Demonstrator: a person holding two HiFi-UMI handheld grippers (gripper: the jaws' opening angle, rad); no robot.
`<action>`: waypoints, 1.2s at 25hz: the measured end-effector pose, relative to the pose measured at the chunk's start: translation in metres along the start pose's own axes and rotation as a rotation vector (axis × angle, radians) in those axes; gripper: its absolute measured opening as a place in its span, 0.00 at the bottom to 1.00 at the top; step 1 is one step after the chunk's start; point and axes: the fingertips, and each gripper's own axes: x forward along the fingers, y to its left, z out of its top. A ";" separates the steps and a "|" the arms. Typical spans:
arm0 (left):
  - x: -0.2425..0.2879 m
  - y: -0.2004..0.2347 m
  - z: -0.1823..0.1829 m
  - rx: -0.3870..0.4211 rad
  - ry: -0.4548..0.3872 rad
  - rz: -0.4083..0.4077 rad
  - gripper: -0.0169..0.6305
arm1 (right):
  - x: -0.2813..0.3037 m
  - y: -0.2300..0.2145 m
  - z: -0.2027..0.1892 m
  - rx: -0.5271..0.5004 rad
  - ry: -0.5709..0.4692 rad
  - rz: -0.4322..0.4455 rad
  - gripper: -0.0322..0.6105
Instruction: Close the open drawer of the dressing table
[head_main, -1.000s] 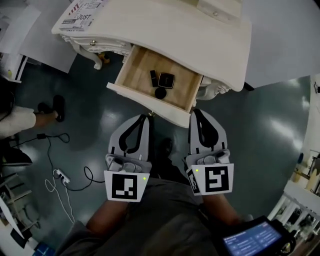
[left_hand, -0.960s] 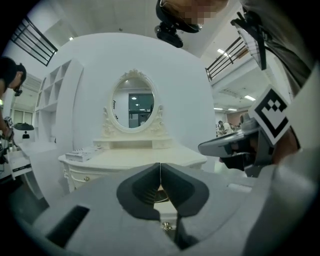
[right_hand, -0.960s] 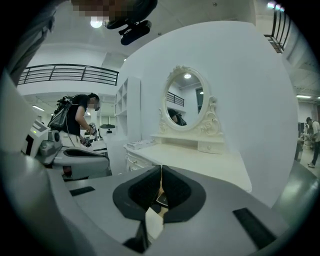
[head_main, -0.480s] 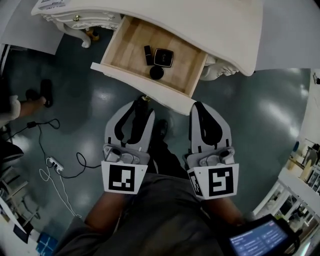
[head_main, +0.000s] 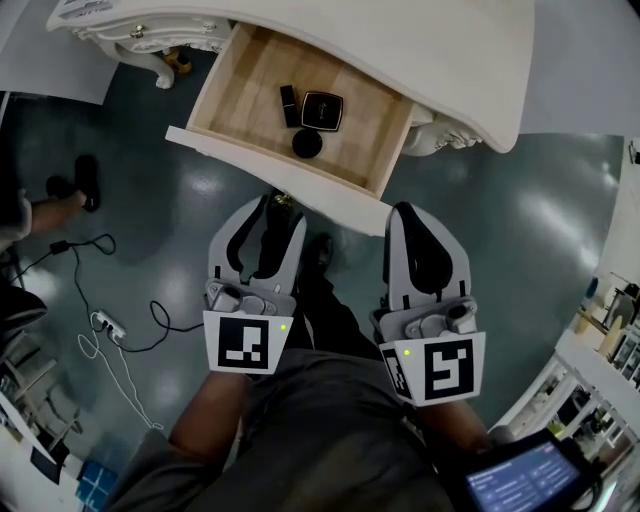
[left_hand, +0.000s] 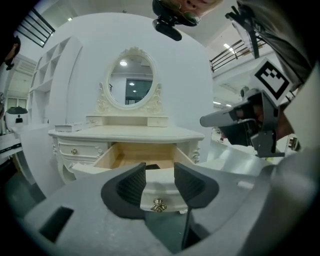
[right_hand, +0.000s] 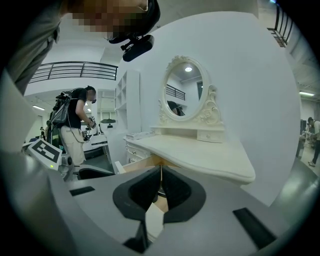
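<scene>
The cream dressing table has its middle drawer pulled out, and a lipstick, a compact and a round black lid lie on the wooden floor. My left gripper hangs just before the drawer front with its jaws opening. In the left gripper view the brass knob shows in the gap of the left gripper, untouched by the pads. My right gripper is at the drawer's right front corner. Its jaws meet at the tips in the right gripper view, holding nothing.
A cable and power strip lie on the dark floor at the left, near someone's shoes. An oval mirror stands on the table. Another person stands behind at the left. A tablet screen is at the bottom right.
The left jaws, shut a second ago, have parted. Both grippers have sunk to the level of the drawer front, the left more than the right.
</scene>
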 end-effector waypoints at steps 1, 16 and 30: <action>0.002 -0.001 -0.002 0.005 0.006 -0.003 0.31 | 0.001 -0.002 0.000 0.002 0.000 -0.002 0.07; 0.026 -0.001 -0.005 0.018 0.013 -0.010 0.31 | 0.002 -0.018 -0.006 0.026 0.012 -0.038 0.07; 0.027 -0.005 -0.045 -0.044 0.082 -0.029 0.42 | 0.007 -0.015 -0.015 0.029 0.030 -0.041 0.07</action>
